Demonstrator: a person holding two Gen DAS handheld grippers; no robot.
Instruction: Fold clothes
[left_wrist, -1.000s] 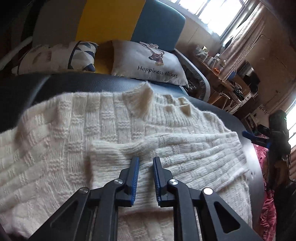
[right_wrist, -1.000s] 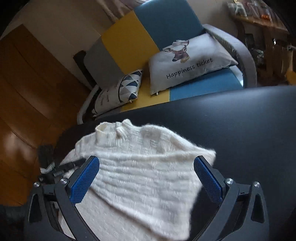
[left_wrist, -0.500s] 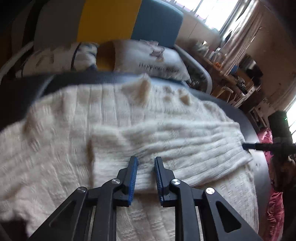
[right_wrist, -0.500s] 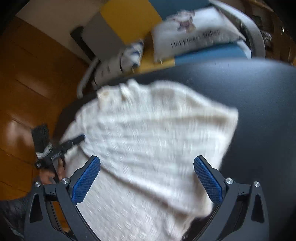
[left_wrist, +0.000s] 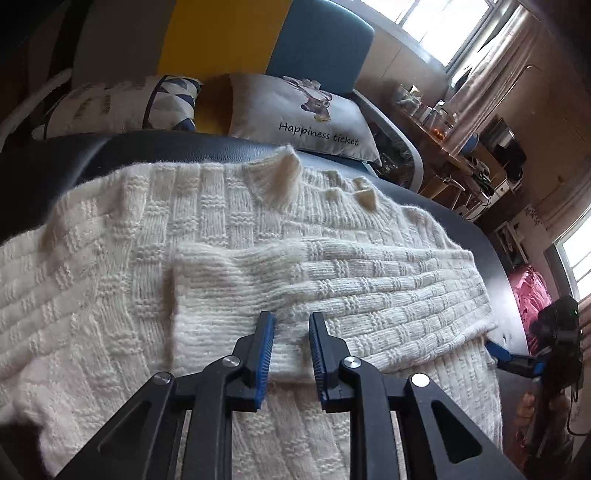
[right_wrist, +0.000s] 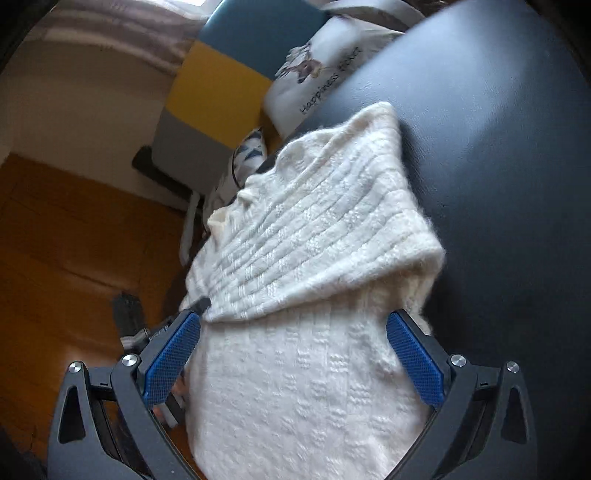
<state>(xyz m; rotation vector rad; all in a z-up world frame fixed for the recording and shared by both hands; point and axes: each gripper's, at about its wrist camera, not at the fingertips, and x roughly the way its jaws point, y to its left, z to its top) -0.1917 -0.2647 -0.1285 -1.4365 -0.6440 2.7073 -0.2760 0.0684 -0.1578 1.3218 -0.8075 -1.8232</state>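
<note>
Over sweater (right_wrist: 295, 369), right hand-held gripper (right_wrist: 293, 354) wide open

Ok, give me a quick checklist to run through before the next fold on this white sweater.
1. Sleeve folded across the sweater body: ok, it lies flat over the chest.
2. Left tool gripping fabric: not ok, the jaws stand slightly apart over the sleeve with nothing pinched.
3. Right tool ready to grasp: ok, wide open, straddling the sweater's lower part.
4. Sweater fully on the dark surface: cannot tell, its near edge is out of frame.
5. Other sleeve folded in: cannot tell, that side spreads unfolded to the left edge of view.
</note>
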